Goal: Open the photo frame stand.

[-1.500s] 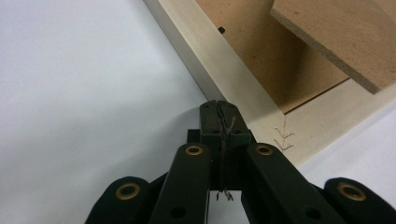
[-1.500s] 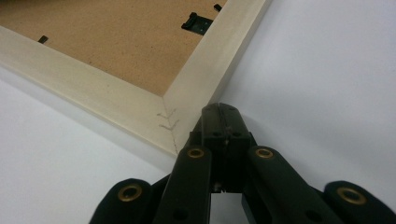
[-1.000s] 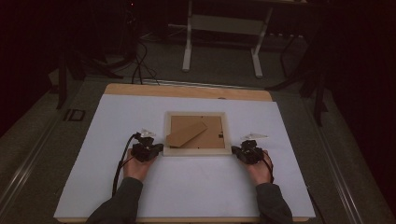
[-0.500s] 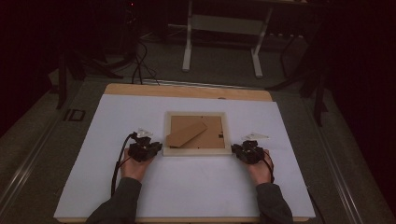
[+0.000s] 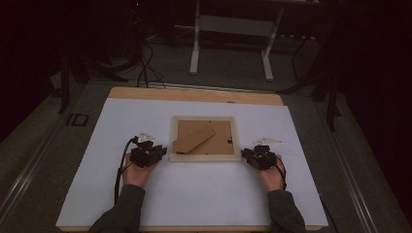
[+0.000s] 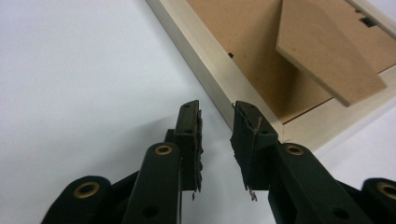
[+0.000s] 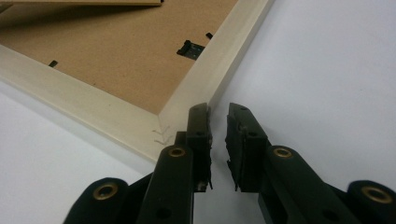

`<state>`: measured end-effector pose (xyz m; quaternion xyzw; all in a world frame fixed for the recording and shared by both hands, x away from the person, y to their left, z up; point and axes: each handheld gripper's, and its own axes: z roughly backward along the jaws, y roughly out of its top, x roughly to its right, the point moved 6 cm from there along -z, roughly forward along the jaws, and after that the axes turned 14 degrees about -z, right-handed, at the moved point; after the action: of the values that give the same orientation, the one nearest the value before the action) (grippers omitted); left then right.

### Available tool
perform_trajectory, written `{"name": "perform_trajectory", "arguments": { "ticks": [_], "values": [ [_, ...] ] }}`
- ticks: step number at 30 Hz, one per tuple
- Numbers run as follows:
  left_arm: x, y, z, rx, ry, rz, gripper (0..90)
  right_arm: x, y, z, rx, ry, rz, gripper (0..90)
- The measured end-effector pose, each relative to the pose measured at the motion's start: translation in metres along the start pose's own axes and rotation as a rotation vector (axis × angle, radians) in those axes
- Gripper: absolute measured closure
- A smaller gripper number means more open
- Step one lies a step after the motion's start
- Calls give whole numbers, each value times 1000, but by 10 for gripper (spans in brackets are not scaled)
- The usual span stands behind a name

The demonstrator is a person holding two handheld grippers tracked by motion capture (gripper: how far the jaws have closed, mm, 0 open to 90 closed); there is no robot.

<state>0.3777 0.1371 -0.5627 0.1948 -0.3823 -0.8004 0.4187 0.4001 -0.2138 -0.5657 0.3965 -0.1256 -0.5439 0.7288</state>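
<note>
Evidently you had set the picture frame (image 5: 204, 156) face-down between your left gripper (image 5: 154, 153) and right gripper (image 5: 248, 154); both jaws had just been opening, empty, beside its near corners, letting go.

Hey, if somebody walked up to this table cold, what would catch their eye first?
Probably the picture frame, lying face down in the middle of the white table, its brown backing and stand up. Next, the two black grippers at its near corners: the left gripper and the right gripper, each with jaws slightly parted and just opening, nothing between them.
</note>
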Motion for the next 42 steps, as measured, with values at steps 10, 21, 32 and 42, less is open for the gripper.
{"name": "perform_trajectory", "arguments": {
  "ticks": [10,21,32,42],
  "values": [
    [2,12,13,6,-58,-1,617,0,3,6,16,14,-5,775],
    [10,38,25,51,-70,-58,559,-2,5,9,20,31,-2,750],
    [13,63,16,35,-86,-128,562,-4,4,8,18,42,1,736],
    [18,79,-6,-39,-105,-190,511,-6,4,6,13,47,6,727]
  ]
}}
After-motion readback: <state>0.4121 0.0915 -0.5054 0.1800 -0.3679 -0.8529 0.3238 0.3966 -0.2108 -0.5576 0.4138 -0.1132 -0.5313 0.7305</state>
